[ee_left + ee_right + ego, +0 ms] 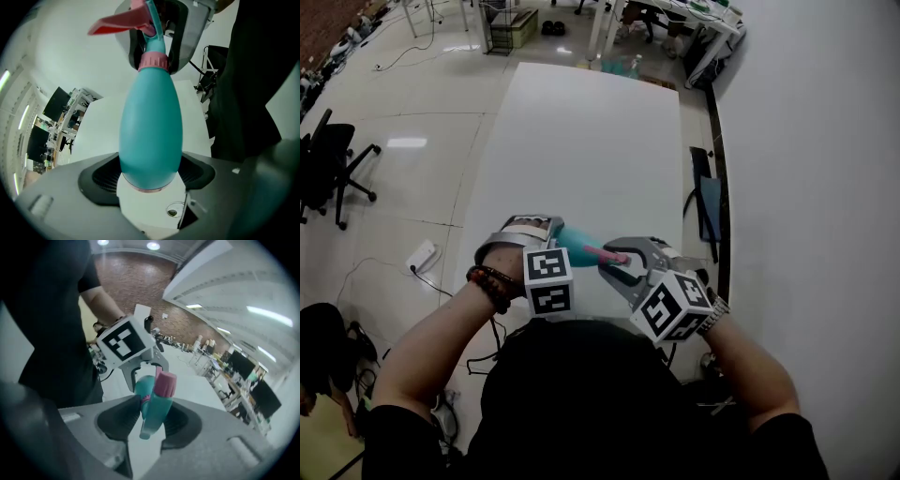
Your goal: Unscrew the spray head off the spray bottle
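My left gripper (150, 180) holds the spray bottle (151, 126) in wide jaws; my right gripper (150, 417) pinches the spray head (154, 406). I judge unscrewing is beginning, so next I must twist the head loose.

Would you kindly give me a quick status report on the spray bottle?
Left gripper clamped on spray bottle, aloft. Right gripper closed on spray head, head not yet off. Nothing blocking.

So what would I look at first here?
The bright teal spray bottle, held in the air above the long white table. The left gripper clamps its fat end, and the right gripper pinches the pink-and-teal spray head at the other end.
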`<state>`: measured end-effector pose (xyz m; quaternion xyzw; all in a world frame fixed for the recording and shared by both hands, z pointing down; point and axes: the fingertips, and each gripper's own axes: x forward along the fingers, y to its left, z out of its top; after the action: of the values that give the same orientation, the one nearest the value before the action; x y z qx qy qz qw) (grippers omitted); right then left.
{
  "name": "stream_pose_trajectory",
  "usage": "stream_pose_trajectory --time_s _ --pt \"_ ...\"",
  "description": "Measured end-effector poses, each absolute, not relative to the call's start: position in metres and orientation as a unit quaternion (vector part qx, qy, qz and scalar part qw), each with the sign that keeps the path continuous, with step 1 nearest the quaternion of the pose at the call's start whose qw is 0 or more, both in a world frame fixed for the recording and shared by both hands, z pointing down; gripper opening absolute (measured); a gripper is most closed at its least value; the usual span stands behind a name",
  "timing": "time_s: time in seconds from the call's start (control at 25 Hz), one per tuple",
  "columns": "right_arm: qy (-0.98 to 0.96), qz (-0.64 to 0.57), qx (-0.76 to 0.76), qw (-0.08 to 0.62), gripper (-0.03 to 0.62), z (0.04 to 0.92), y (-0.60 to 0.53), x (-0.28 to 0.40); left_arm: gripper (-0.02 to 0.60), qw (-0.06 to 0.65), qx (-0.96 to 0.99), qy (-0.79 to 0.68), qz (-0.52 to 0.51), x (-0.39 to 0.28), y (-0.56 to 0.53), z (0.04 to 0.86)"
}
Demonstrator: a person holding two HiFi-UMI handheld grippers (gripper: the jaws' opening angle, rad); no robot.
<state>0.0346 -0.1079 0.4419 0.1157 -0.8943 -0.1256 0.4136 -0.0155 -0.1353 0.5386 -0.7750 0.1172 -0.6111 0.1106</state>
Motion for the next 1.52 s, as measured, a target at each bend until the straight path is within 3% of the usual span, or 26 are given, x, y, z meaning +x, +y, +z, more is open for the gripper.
stream_pose_trajectory --time_s 0.36,0.64,0.76,1.08,1.4,1.52 --pt "-0.769 -0.437 0.026 0.466 0.12 0.446 -0.096 0.038 0.4 0.1 -0.785 0.086 -0.606 -0.013 -0.131 0.535" --pt "-0.766 -0.444 0.033 0.464 0.126 0.45 -0.095 0.039 0.399 0.104 -0.785 0.101 -0.602 -0.014 -0.133 0.537" --pt "-0.797 -0.392 0.045 0.458 0.246 0.448 -0.096 0.042 0.399 0.106 -0.783 0.127 -0.6 -0.019 -0.143 0.534" --pt "-0.886 -0.205 0.141 0.392 0.288 0.419 -0.112 0.06 0.399 0.14 -0.757 0.215 -0.601 -0.044 -0.177 0.527" --pt "-0.919 0.286 0.232 0.139 0.291 0.383 -0.151 0.075 0.399 0.214 -0.71 0.28 -0.61 -0.057 -0.199 0.518" --pt "-0.872 0.407 0.262 0.076 0.291 0.39 -0.166 0.076 0.399 0.236 -0.704 0.3 -0.599 -0.052 -0.203 0.506"
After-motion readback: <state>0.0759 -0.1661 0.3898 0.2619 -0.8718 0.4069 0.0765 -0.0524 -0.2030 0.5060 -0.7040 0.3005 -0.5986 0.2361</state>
